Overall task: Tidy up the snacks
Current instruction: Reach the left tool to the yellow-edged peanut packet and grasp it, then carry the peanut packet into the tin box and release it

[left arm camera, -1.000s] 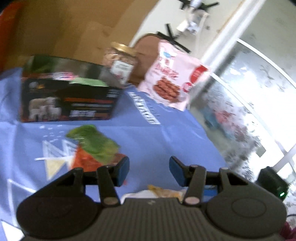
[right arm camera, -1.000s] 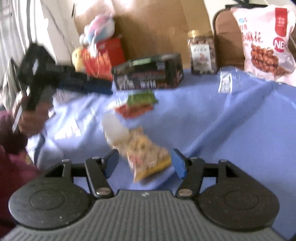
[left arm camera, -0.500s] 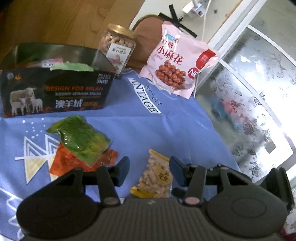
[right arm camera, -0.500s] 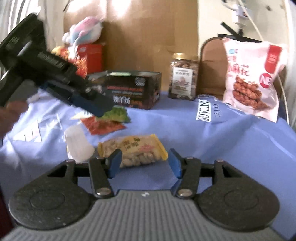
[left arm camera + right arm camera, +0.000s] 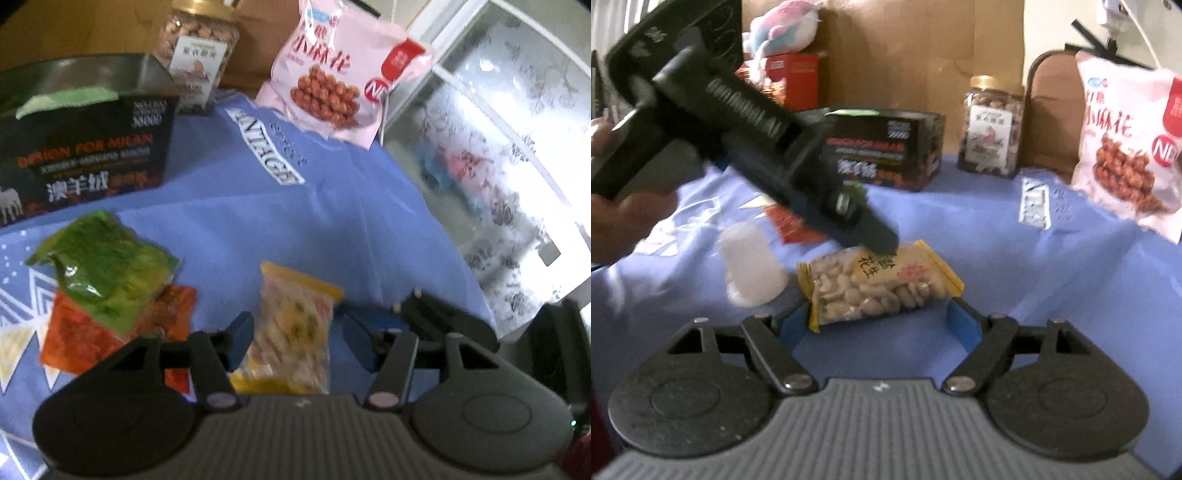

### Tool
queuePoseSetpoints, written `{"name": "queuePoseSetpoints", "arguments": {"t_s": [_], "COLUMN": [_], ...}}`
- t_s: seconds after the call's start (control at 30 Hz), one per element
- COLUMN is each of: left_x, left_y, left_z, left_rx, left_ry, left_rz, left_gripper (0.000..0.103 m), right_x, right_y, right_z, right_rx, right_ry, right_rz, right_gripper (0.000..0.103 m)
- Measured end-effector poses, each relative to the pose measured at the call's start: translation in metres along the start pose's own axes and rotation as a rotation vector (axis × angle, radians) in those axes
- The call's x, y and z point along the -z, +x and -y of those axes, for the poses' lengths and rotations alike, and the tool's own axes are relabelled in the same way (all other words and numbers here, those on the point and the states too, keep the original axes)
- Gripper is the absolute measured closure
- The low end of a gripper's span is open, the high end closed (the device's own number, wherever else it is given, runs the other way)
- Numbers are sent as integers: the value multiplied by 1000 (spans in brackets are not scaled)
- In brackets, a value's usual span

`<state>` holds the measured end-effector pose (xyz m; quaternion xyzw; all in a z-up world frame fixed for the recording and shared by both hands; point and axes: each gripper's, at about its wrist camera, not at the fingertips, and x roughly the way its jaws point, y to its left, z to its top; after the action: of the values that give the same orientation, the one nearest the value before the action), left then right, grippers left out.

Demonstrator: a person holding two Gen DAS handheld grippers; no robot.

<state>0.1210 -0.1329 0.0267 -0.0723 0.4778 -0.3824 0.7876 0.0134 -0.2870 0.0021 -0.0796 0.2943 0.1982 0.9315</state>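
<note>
Left tool: jaws were opening, the peanut packet between them, pads not pressing on it.
Right tool: jaws were opening wide, nothing gripped; the packet's near edge lay at its 12 o'clock.
Peanut packet: lay flat on the blue cloth of the desk.
Green packet: at 10 o'clock of the peanut packet, overlapping a red packet.
Black box: stood at 11 o'clock, a nut jar beside it.
Pink bag: leaned upright at 1 o'clock.
White cup: lay just at 9 o'clock of the peanut packet in the right view.
</note>
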Motion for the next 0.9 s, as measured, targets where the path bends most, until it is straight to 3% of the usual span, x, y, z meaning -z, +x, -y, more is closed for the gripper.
{"name": "queuePoseSetpoints", "arguments": {"t_s": [0.07, 0.2, 0.3, 0.4, 0.43, 0.5, 0.6, 0.7, 0.9], "left_x": [-2, -11, -17, -22, -22, -23, -20, -16, -22], "left_y": [1, -5, 1, 18, 20, 23, 15, -8, -66], "left_z": [-2, -14, -17, -22, -22, -21, -20, -16, -12], "left_rx": [-17, 39, 24, 38, 47, 42, 58, 63, 54], "left_ry": [-7, -59, -62, -61, -61, -61, -63, -52, -26], "left_rz": [2, 15, 7, -21, -1, -3, 11, 67, 231], "left_gripper": [48, 47, 44, 47, 49, 63, 68, 68, 67], "right_x": [-5, -7, -8, -11, -11, -15, -20, -28, -64], "right_y": [4, -2, -2, 7, 11, 14, 13, 3, -11], "right_z": [0, 4, 12, 9, 7, 9, 3, -5, -30], "right_rx": [26, 149, 87, 95, 91, 37, 84, 69, 96], "right_ry": [-26, -41, 35, 19, 12, 62, 64, 72, -29], "right_rz": [23, 65, 37, 1, -11, -6, 13, 55, 166], "right_gripper": [21, 21, 21, 22, 25, 49, 61, 62, 62]}}
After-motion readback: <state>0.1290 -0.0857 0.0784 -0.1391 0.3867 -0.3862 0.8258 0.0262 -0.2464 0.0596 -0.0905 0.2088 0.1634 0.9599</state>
